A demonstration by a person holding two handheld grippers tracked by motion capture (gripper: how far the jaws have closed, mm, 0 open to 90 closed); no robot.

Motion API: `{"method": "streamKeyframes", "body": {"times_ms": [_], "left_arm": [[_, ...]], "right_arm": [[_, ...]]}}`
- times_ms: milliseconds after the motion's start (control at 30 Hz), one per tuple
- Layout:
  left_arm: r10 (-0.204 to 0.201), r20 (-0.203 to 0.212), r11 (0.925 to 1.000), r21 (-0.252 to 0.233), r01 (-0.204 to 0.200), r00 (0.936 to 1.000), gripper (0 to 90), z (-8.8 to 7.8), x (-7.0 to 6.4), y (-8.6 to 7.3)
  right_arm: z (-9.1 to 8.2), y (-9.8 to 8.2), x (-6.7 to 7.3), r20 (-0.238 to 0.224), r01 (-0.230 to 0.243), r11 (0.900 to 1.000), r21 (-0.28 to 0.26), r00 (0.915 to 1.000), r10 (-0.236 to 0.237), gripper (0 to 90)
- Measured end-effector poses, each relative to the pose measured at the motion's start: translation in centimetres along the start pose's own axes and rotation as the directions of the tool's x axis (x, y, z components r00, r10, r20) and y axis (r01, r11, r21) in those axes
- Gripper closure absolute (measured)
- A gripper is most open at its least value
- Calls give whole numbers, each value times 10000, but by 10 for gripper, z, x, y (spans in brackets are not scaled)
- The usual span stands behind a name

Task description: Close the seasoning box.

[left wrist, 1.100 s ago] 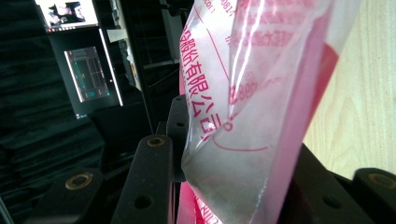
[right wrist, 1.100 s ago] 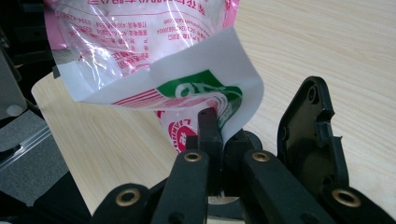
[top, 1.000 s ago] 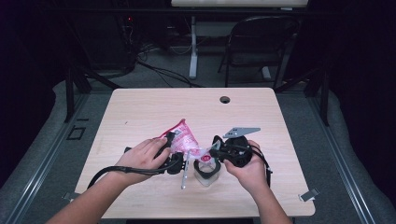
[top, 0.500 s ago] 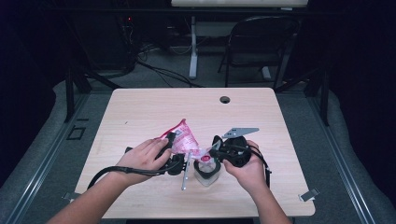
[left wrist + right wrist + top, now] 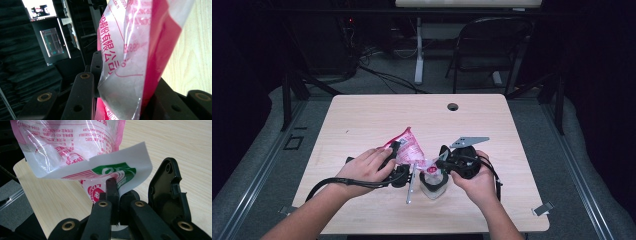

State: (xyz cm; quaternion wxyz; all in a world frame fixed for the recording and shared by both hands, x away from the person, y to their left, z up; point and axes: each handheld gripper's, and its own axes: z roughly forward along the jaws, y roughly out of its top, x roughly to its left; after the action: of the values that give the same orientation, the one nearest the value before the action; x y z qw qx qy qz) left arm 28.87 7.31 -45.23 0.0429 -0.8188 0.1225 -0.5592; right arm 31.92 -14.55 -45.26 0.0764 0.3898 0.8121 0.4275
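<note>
bag point(image 5: 408, 146) | pink-and-clear, hangs between both grippers above table point(image 5: 362, 115) | left gripper point(image 5: 398, 162): jaws partway closed, pinching bag body point(image 5: 130, 62) | right gripper point(image 5: 443, 162): jaws pressed together on bag's white-green corner point(image 5: 117, 173) | both hands low-centre

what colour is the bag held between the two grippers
Pink-red and clear plastic bag with pink printed text, with a green patch near its white edge; the right gripper view shows it best.

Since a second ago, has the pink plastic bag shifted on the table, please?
No. The pink plastic bag sits at the same spot relative to the table's round hole, held between both grippers.
</note>
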Motion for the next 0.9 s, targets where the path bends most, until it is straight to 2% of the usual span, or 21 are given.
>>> {"method": "streamKeyframes", "body": {"times_ms": [900], "left_arm": [[418,229,9991,110,-420,9989,728,-3,5,1]], "right_arm": [[0,0,0,-27,16,10000,10,10000,-16,900]]}}
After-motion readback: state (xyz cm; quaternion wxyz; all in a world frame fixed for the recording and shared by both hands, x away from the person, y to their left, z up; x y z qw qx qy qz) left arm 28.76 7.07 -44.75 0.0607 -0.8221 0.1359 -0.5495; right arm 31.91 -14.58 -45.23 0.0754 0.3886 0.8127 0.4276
